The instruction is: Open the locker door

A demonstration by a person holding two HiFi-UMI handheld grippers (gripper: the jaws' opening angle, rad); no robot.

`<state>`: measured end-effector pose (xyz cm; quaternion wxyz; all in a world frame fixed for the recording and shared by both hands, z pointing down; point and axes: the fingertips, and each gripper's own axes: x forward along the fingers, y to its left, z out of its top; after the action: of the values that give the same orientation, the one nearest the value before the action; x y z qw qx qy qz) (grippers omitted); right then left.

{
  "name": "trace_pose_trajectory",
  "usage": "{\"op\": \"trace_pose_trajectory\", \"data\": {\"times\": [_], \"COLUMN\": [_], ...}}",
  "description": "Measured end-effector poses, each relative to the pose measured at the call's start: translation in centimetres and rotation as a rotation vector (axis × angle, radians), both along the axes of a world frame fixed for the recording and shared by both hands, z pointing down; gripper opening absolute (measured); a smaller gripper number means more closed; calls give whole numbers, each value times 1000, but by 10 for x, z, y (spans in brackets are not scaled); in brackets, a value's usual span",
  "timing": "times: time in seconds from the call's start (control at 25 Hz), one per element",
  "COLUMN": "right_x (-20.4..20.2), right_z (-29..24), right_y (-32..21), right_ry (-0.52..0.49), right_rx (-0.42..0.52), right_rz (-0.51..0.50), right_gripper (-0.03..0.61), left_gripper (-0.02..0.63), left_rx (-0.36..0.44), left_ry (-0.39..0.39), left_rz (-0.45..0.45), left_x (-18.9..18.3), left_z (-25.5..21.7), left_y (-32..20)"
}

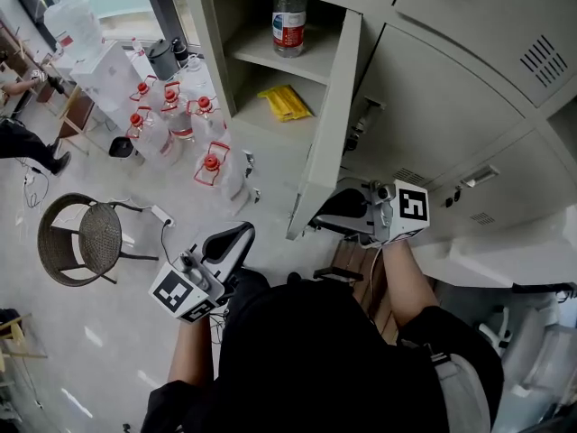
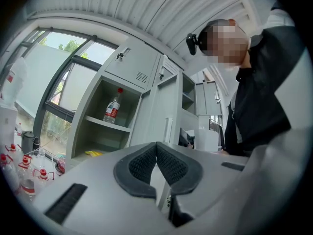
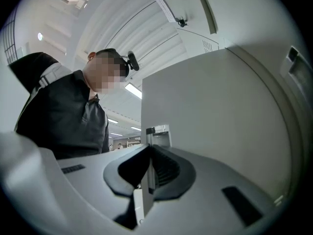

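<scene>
Right claw (image 1: 317, 216): jaws clamped on the free edge of the locker door (image 1: 330, 106), thin panel between the pads.
Left claw (image 1: 242, 234): jaws pressed together, empty, apart from the door.
Locker door: swung out; bottle (image 1: 288, 21) on the shelf beyond the right claw.

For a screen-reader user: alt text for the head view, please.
From above, the right gripper grips the edge of the open locker door. Inside, a bottle stands on the upper shelf, a yellow packet below; the left gripper hangs shut and empty.
</scene>
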<state>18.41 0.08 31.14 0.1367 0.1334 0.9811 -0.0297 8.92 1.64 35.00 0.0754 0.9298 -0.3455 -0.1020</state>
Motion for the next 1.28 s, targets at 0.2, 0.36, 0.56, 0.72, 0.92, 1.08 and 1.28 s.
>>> {"op": "trace_pose_trajectory", "data": {"times": [0.2,0.36,0.56,0.72,0.92,1.08,1.28], "right_x": [14,26,38,48,58,65,66], "right_z": [0,1,-1,0,0,3,0], "right_y": [1,2,3,3,2,0,1], "right_ry": [-14,-9,-11,-3,3,14,31], "right_rx": [-20,-7,-16,-18,-14,-6,-10], "right_rz": [-47,-66,-76,-86,-108,-123,-141], "right_gripper": [28,28,29,31,31,31,31], "left_gripper": [15,15,15,15,15,15,15], "left_rx": [-11,-23,-35,-28,-15,-22,-31], "left_ry": [9,18,2,-4,5,9,17], "left_rz": [-22,-19,11,36,48,50,48], "left_x": [6,19,38,50,57,60,61], "left_z": [-1,4,10,7,0,3,6], "left_y": [7,10,13,10,7,7,7]}}
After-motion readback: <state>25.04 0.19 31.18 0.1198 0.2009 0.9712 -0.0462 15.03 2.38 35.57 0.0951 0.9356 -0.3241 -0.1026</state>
